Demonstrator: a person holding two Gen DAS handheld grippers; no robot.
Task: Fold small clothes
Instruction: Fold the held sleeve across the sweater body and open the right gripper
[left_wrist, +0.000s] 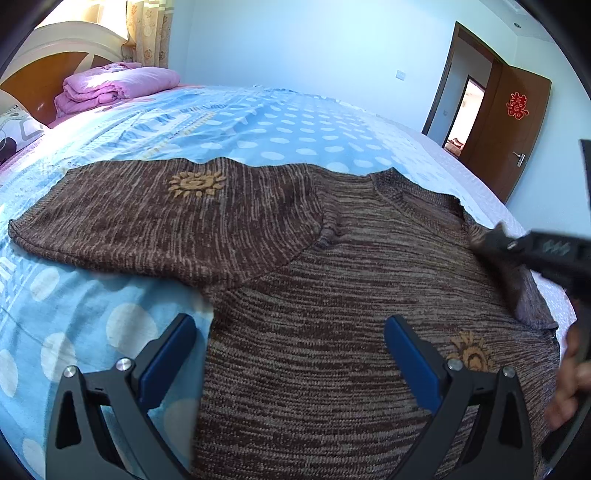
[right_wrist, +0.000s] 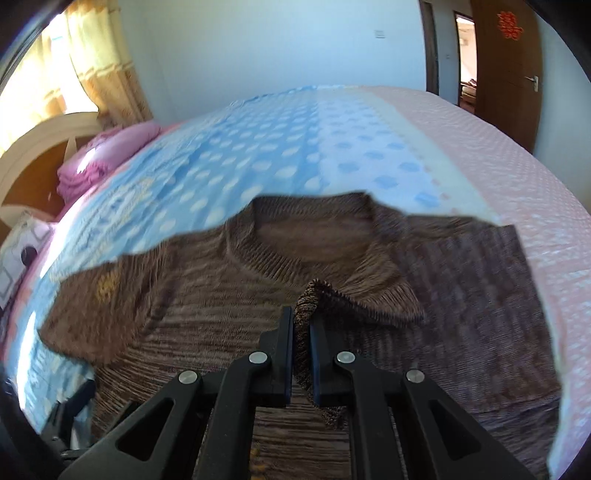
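We're folding the right sleeve in: right gripper (right_wrist: 302, 325) is clamping the sleeve cuff (right_wrist: 314, 295) over the brown sweater (left_wrist: 332, 277) lying flat on the bed (left_wrist: 258, 122). Left gripper (left_wrist: 291, 332) is hovering spread, holding nothing. We're aiming to keep the cuff taut and lay it square across the chest before letting go.

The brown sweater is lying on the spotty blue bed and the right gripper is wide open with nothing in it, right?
Not quite. The brown sweater does lie on the spotty blue bed, but the right gripper is shut on a fold of the sweater's knit, as the right wrist view shows.
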